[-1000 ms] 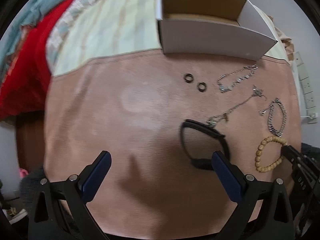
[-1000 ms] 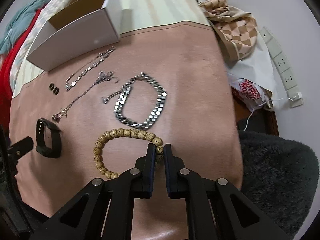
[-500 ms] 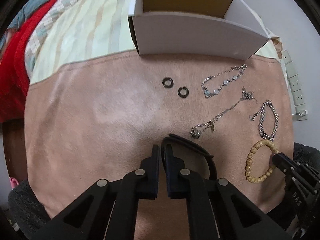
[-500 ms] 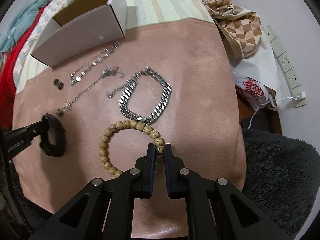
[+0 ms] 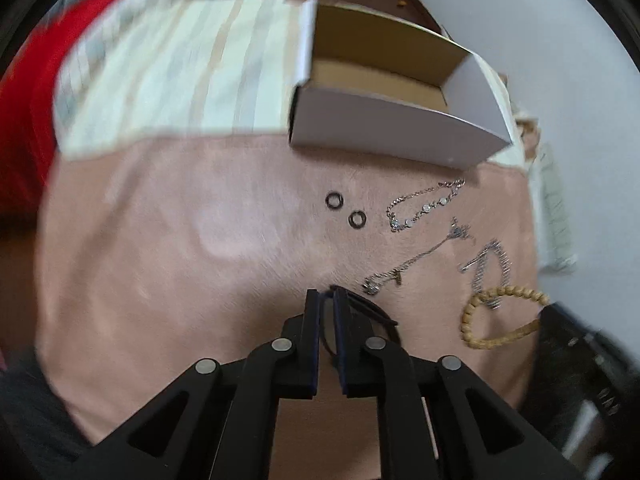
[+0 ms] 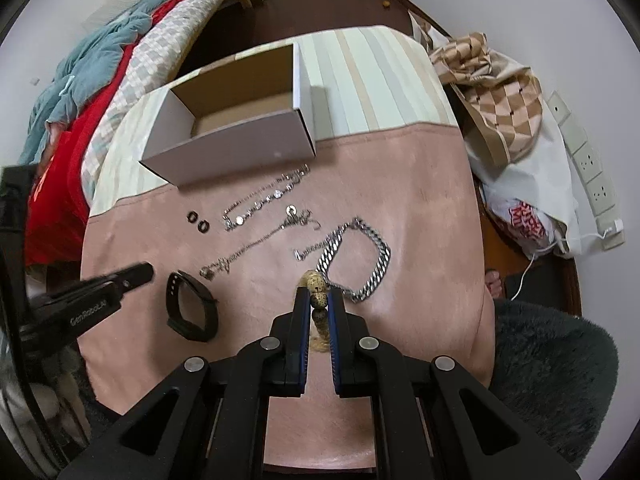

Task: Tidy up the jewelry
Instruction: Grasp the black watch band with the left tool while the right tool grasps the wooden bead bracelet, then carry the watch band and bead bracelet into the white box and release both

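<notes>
My left gripper (image 5: 327,294) is shut on the black wristband (image 5: 370,310), which hangs from it just above the pink mat; the band also shows in the right wrist view (image 6: 192,306). My right gripper (image 6: 319,294) is shut on the wooden bead bracelet (image 6: 316,280) and holds it lifted, dangling between the fingers; it also shows in the left wrist view (image 5: 492,316). An open white cardboard box (image 6: 236,128) stands at the mat's far edge. Two dark rings (image 6: 198,220), two thin silver chains (image 6: 266,200) and a heavy silver link bracelet (image 6: 360,256) lie on the mat.
The pink mat (image 6: 420,200) lies over a striped cloth (image 6: 372,80) on a small table. Red and teal bedding (image 6: 80,80) is on the left. A checked bag (image 6: 500,96), plastic bags and a power strip (image 6: 588,168) are on the right.
My left gripper closed on the black wristband and raised it. My right gripper lifted the bead bracelet off the mat, so it now hangs edge-on. Both cameras rose and tilted toward the box.
</notes>
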Available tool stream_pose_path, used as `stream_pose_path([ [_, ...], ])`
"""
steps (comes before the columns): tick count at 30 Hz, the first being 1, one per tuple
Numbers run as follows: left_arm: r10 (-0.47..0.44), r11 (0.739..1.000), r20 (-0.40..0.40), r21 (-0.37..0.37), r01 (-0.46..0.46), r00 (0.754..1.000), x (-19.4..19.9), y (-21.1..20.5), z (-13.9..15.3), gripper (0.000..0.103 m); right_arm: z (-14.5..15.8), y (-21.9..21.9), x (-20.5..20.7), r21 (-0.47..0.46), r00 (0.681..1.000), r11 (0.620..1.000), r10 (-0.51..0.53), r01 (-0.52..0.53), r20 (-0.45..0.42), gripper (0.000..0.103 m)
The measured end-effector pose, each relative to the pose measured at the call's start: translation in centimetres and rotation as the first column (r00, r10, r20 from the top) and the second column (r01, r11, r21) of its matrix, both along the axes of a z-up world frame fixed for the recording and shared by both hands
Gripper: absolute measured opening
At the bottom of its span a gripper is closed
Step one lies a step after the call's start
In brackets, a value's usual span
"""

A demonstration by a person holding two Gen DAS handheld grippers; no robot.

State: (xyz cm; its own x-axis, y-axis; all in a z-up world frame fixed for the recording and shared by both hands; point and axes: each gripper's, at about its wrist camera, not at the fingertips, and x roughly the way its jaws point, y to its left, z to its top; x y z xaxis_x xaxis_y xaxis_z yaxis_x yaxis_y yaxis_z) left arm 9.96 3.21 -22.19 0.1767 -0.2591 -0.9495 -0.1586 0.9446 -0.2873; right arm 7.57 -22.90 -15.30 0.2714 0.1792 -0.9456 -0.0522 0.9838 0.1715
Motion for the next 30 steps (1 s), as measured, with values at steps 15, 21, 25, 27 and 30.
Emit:
stream_pose_path([
  [15,-0.090,0.995,-0.020,0.042,0.091,0.996,0.7,-2.4,-2.3,0.044,-2.2,-1.6,-0.1,-0.008,0.997,0.999,-0.048,0.048,-0.054,0.009],
  [21,-0.174,0.976,0.002,0.131,0.172,0.985,0.5,-4.1,-2.3,0.004,-2.4,-1.7,0.1,-0.018,0.997,0.998,-0.053,0.052,-0.055,0.009],
  [25,-0.173,0.977,0.023,0.131,0.169,0.985,0.1,-4.2,-2.3,0.002,-2.3,-1.6,0.1,-0.016,0.997,0.999,-0.050,0.049,-0.050,0.009],
  [27,-0.164,0.980,0.041,0.124,0.158,0.986,-0.4,-3.7,-1.8,0.002,-2.0,-1.5,0.2,-0.012,0.998,0.999,-0.048,0.048,-0.043,0.009],
  [30,-0.158,0.982,0.069,0.119,0.149,0.985,-1.5,-2.0,-0.2,0.001,-1.5,-1.4,0.4,-0.003,0.998,0.999,-0.048,0.048,-0.030,0.009],
])
